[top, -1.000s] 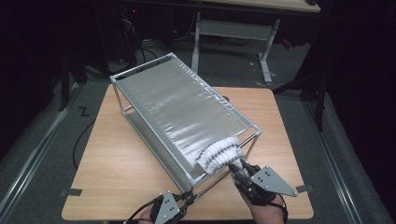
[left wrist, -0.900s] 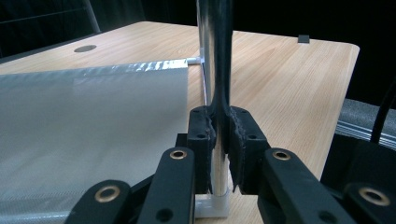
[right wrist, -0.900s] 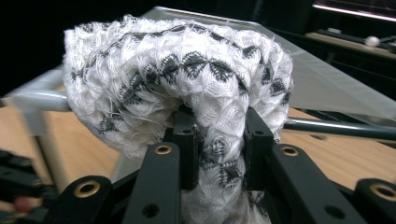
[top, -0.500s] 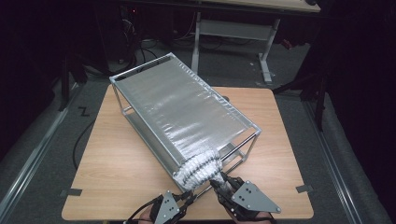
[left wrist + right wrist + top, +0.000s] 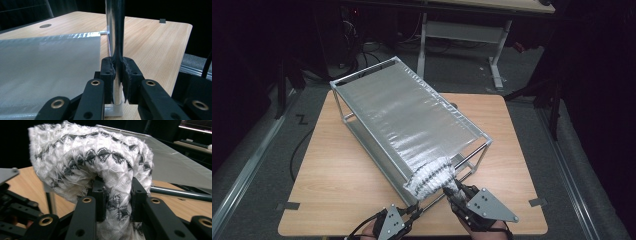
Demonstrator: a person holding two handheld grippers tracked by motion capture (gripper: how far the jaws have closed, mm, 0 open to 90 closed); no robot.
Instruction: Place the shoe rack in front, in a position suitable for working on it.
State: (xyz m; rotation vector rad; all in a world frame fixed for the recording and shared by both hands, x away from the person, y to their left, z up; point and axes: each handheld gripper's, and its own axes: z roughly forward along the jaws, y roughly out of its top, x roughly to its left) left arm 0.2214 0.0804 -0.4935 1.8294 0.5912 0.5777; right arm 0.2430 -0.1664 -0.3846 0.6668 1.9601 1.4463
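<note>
A metal-framed rack (image 5: 402, 112) with a silver sheet top stands slantwise on the wooden table (image 5: 337, 175). A white knitted cloth with black diamonds (image 5: 432, 177) lies bunched over the rack's near corner. My right gripper (image 5: 455, 190) is shut on that cloth (image 5: 100, 157), which bulges over and between the jaws of the right gripper (image 5: 117, 195). My left gripper (image 5: 412, 214) sits low at the table's front edge. In the left gripper view the left gripper (image 5: 116, 72) is shut on a chrome upright post (image 5: 115, 37) of the rack, beside the silver sheet (image 5: 50, 70).
A round cable hole (image 5: 45, 25) is in the tabletop beyond the rack. Another desk frame (image 5: 462, 30) stands behind the table. Dark floor with cables and tape marks (image 5: 287, 206) surrounds it. Bare wood lies left of the rack.
My right gripper and the cloth have slid leftward and nearer along the rack's near end. The left gripper has stayed on the post.
</note>
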